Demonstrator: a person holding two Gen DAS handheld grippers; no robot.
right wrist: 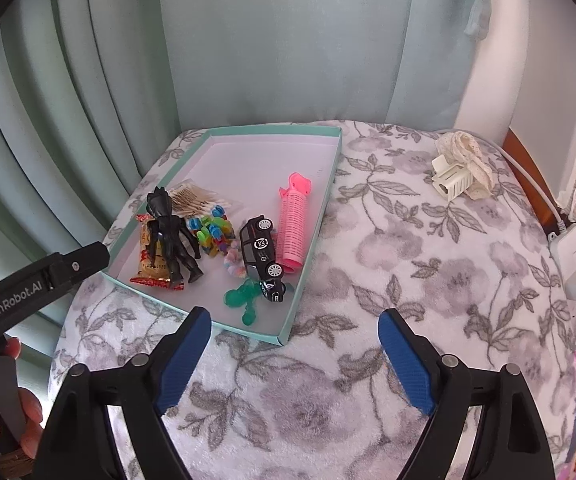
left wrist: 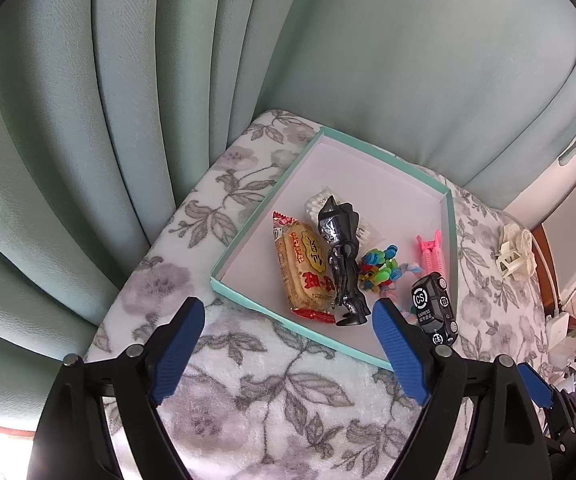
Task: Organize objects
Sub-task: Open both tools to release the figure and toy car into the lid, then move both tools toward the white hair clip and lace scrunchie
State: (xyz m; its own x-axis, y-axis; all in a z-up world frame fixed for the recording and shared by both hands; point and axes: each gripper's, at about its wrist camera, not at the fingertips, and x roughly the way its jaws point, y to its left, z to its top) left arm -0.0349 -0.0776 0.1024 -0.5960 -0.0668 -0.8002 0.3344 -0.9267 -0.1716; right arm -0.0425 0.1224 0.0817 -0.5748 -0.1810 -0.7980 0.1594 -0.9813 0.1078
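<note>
A shallow teal-rimmed box (right wrist: 311, 226) (left wrist: 450, 216) lies on the floral cloth. Inside it are a black figure (right wrist: 172, 236) (left wrist: 344, 264), a snack packet (left wrist: 306, 268) (right wrist: 150, 262), a pack of cotton swabs (right wrist: 196, 200) (left wrist: 318, 204), colourful clips (right wrist: 212, 232) (left wrist: 380, 266), a black toy car (right wrist: 262, 254) (left wrist: 434, 306), a pink hair roller (right wrist: 294, 224) (left wrist: 432, 254) and a green toy (right wrist: 244, 300). A cream hair claw (right wrist: 458, 172) (left wrist: 514, 254) lies outside, to the box's right. My left gripper (left wrist: 288, 332) and my right gripper (right wrist: 294, 344) are both open and empty, near the box's front edge.
Pale green curtains (right wrist: 248, 40) hang behind the surface. A white charger with its cable (right wrist: 572, 248) sits at the right edge, with pink and purple items below it. A hand (right wrist: 4, 420) holds the left tool's handle at lower left.
</note>
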